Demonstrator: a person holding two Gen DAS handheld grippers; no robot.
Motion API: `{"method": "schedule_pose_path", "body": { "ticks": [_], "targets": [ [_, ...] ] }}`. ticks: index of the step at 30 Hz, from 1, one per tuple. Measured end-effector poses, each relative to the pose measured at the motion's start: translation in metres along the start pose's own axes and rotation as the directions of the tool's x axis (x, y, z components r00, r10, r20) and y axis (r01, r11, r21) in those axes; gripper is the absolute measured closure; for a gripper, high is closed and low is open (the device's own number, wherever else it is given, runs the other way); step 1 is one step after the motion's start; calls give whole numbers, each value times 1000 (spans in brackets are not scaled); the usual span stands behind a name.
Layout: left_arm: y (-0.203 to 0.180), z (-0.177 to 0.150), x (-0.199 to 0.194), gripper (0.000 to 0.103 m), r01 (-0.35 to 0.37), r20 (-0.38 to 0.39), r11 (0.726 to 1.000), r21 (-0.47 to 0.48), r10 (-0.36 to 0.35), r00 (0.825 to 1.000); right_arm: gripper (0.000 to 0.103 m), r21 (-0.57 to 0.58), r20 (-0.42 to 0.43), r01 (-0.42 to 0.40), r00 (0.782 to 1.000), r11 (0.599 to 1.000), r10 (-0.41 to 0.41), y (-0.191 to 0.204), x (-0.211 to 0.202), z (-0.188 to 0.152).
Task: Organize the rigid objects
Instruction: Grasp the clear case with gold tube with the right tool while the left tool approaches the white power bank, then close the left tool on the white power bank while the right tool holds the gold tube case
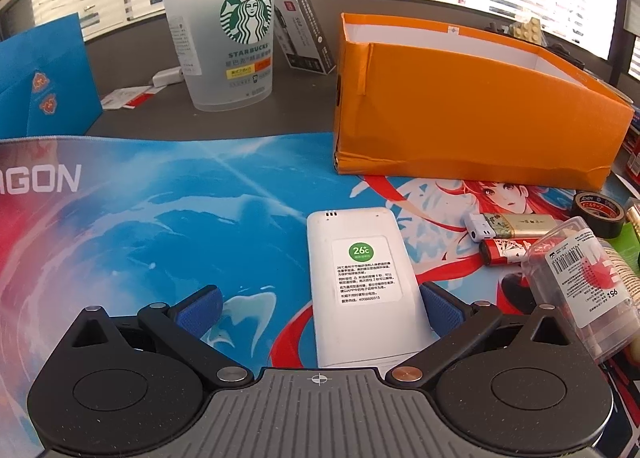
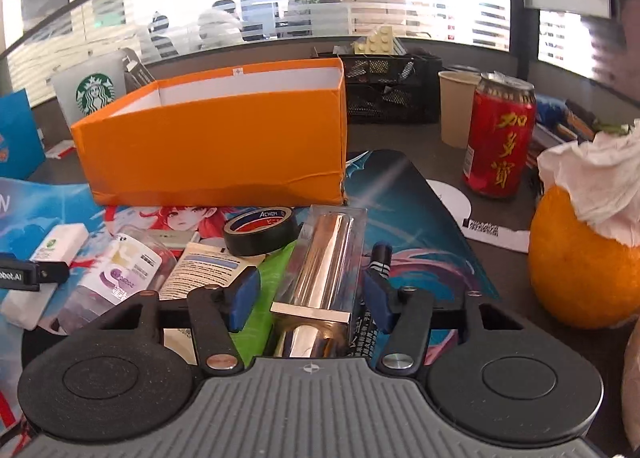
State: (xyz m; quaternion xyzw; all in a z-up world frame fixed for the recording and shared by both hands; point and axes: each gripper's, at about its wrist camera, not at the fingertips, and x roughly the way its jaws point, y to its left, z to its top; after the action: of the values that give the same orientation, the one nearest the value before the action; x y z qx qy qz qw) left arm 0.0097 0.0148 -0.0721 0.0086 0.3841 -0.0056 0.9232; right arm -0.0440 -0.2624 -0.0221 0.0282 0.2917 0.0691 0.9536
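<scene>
An open orange box (image 1: 472,110) stands at the back of the printed desk mat; it also shows in the right wrist view (image 2: 216,146). A white remote (image 1: 356,286) lies face down on the mat between the fingers of my left gripper (image 1: 320,306), which is open; the right pad (image 1: 440,310) is against its edge. My right gripper (image 2: 308,298) is open around a shiny metal cylinder in a clear case (image 2: 324,270), pads apart from it. Two lighters (image 1: 512,234), a roll of black tape (image 2: 260,230) and a clear plastic box (image 1: 580,286) lie nearby.
A Starbucks cup (image 1: 232,38) and a blue bag (image 1: 44,74) stand at the back left. A red can (image 2: 500,138), a paper cup (image 2: 456,110), a black mesh organizer (image 2: 392,90) and an orange under tissue (image 2: 580,258) are on the right.
</scene>
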Motion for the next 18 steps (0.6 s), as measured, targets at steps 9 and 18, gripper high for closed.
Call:
{"method": "schedule_pose_path", "body": {
  "ticks": [9,18],
  "targets": [
    [4,0,2,0,25,13,999,20,-25,1000,64,124,-52,-35,998,992,41,-26,1,4],
    [0,-2,2,0,22,37,1000,22,-23,999,68,-78,-69,76,994,994,-81,2,13,-2]
  ]
}}
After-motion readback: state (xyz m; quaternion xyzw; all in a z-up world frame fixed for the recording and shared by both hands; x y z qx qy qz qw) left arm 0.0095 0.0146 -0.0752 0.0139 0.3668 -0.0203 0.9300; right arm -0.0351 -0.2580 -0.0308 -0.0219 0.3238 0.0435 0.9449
